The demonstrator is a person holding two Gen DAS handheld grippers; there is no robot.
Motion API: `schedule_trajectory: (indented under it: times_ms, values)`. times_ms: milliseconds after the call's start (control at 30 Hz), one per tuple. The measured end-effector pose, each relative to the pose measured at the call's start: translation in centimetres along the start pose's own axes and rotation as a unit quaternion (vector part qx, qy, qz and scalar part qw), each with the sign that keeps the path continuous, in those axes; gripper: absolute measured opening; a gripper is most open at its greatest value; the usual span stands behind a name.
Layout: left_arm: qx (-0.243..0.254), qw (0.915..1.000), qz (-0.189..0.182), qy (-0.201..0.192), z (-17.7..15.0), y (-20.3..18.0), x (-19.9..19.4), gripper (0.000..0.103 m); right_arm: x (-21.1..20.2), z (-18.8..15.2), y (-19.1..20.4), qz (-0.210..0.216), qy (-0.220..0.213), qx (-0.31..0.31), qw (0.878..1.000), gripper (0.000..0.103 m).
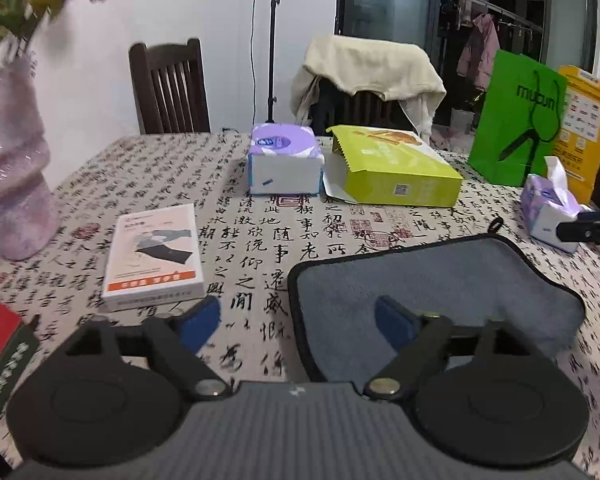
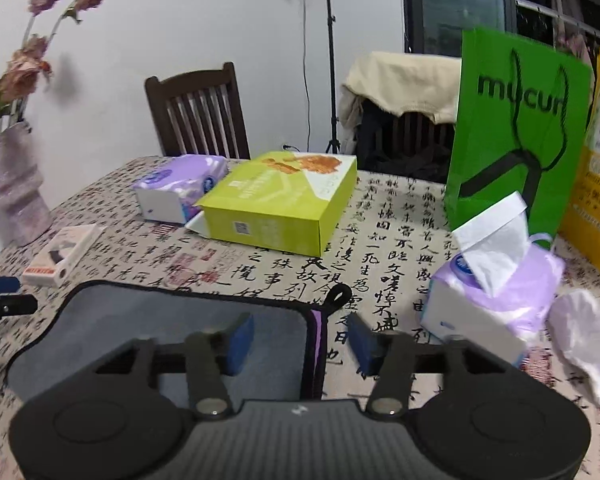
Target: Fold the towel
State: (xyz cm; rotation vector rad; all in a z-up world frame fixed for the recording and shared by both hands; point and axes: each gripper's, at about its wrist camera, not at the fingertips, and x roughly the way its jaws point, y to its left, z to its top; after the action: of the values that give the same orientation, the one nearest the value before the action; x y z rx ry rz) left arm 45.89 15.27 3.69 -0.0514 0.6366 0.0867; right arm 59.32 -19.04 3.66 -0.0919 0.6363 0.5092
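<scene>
A grey towel (image 1: 432,280) with a black border lies folded on the calligraphy tablecloth; it also shows in the right wrist view (image 2: 148,320), with a purple inner layer at its right edge and a black hanging loop (image 2: 339,295). My left gripper (image 1: 298,322) is open, straddling the towel's left edge, its right fingertip (image 1: 394,322) over the towel. My right gripper (image 2: 300,338) is open, straddling the towel's right edge, its left fingertip (image 2: 240,338) over the towel. The left gripper's tip shows at the left of the right wrist view (image 2: 4,296).
A white box (image 1: 154,256) lies left of the towel. A tissue pack (image 1: 284,164), a lime box (image 1: 392,168), a green bag (image 1: 516,120) and an open tissue pack (image 2: 496,292) stand behind. A vase (image 1: 12,160) stands far left. Chairs stand beyond the table.
</scene>
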Motion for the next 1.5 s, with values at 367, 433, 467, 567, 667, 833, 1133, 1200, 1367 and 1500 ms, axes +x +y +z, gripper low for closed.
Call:
schedule_trajectory:
  times_ms: [367,433,467,567,667,833,1133,1200,1367,1500]
  values:
    - [0.001,0.9995,0.003,-0.031,-2.2,-1.5,-7.5,0.103,-7.7,-2.0,2.5,-0.005,-0.033,-0.023,0.999,0.103]
    - [0.003,0.9993,0.004,-0.037,-2.5,-1.8,-8.8,0.103,-8.8,-2.6,2.8,-0.007,-0.035,-0.025,0.999,0.103]
    - [0.005,0.9992,0.005,-0.040,-2.6,-1.9,-9.3,0.103,-9.2,-2.8,2.9,-0.008,-0.036,-0.027,0.999,0.103]
    - [0.006,0.9988,0.008,-0.048,-3.0,-2.1,-10.9,0.103,-10.8,-3.5,3.3,-0.011,-0.036,-0.032,0.999,0.103]
    - [0.003,0.9985,0.009,-0.054,-3.5,-2.3,-12.4,0.103,-12.2,-4.0,3.5,-0.014,-0.043,-0.029,0.999,0.103]
    - [0.001,0.9981,0.011,-0.061,-4.6,-2.1,-14.3,0.103,-14.1,-4.8,4.2,-0.016,-0.048,-0.032,0.998,0.103]
    - [0.006,0.9969,0.020,-0.076,-6.8,-2.1,-17.0,0.103,-16.7,-6.6,5.5,-0.009,-0.057,-0.033,0.998,0.103]
    - [0.005,0.9968,0.021,-0.078,-7.4,-2.0,-17.5,0.103,-17.1,-7.1,5.8,-0.008,-0.059,-0.033,0.998,0.103]
    - [-0.001,0.9963,0.022,-0.083,-8.7,-1.8,-18.5,0.103,-18.2,-8.4,6.4,0.002,-0.061,-0.035,0.998,0.103]
    - [0.001,0.9960,0.025,-0.085,-9.9,-1.8,-19.3,0.103,-19.3,-9.5,6.7,0.003,-0.063,-0.036,0.997,0.103]
